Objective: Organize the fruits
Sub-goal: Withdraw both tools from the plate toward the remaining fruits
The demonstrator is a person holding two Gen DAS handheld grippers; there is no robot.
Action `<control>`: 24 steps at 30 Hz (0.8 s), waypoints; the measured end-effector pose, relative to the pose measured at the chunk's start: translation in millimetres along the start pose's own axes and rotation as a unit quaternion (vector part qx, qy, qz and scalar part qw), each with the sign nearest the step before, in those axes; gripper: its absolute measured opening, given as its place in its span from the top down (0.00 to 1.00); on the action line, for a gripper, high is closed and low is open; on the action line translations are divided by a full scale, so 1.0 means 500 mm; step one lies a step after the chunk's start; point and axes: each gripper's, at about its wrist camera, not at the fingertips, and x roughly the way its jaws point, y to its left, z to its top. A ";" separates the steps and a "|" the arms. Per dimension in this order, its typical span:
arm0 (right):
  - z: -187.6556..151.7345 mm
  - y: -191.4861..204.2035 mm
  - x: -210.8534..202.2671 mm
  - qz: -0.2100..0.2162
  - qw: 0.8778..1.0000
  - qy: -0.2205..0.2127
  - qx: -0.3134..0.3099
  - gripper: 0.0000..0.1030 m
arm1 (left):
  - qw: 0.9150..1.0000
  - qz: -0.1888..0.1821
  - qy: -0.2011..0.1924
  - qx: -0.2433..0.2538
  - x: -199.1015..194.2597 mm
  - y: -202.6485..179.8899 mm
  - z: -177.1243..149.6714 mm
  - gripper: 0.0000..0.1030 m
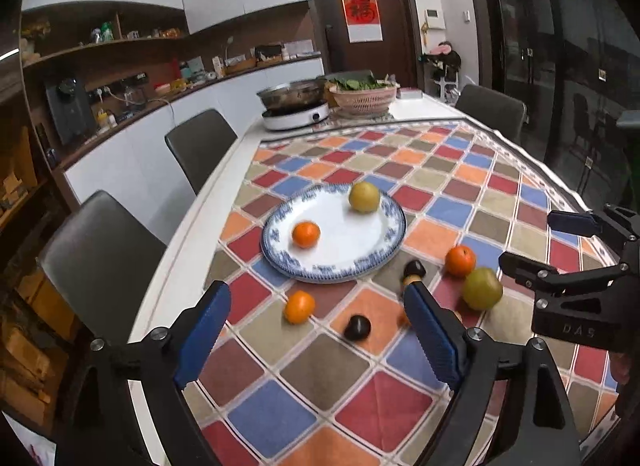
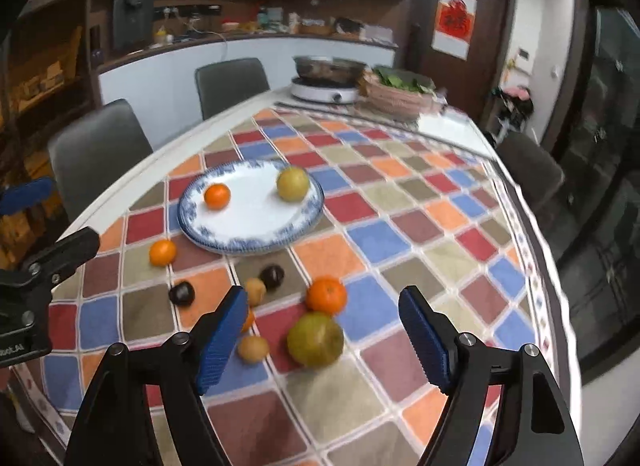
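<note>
A blue-rimmed white plate (image 1: 340,262) (image 2: 256,234) on the checked tablecloth holds an orange (image 1: 306,234) (image 2: 217,196) and a yellow-green pear (image 1: 363,196) (image 2: 293,184). Loose on the cloth lie another orange (image 1: 299,307) (image 2: 163,252), a bigger orange (image 1: 460,260) (image 2: 326,294), a green pear (image 1: 482,288) (image 2: 315,339), two dark plums (image 1: 357,328) (image 2: 181,293) (image 2: 272,276) and small tan fruits (image 2: 253,348). My left gripper (image 1: 316,330) is open and empty above the near fruits. My right gripper (image 2: 320,326) is open and empty, with the green pear between its fingers.
At the table's far end stand an induction cooker with a pot (image 1: 296,105) (image 2: 326,83) and a basket of greens (image 1: 362,95) (image 2: 396,95). Grey chairs (image 1: 200,145) (image 2: 98,153) line the left side. The table's right edge (image 2: 532,225) drops off to the floor.
</note>
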 end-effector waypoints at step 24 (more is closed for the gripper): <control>-0.087 -0.003 0.083 -0.014 0.997 0.069 0.016 0.24 | 0.996 -0.030 0.080 0.003 0.140 -0.015 -0.092 0.14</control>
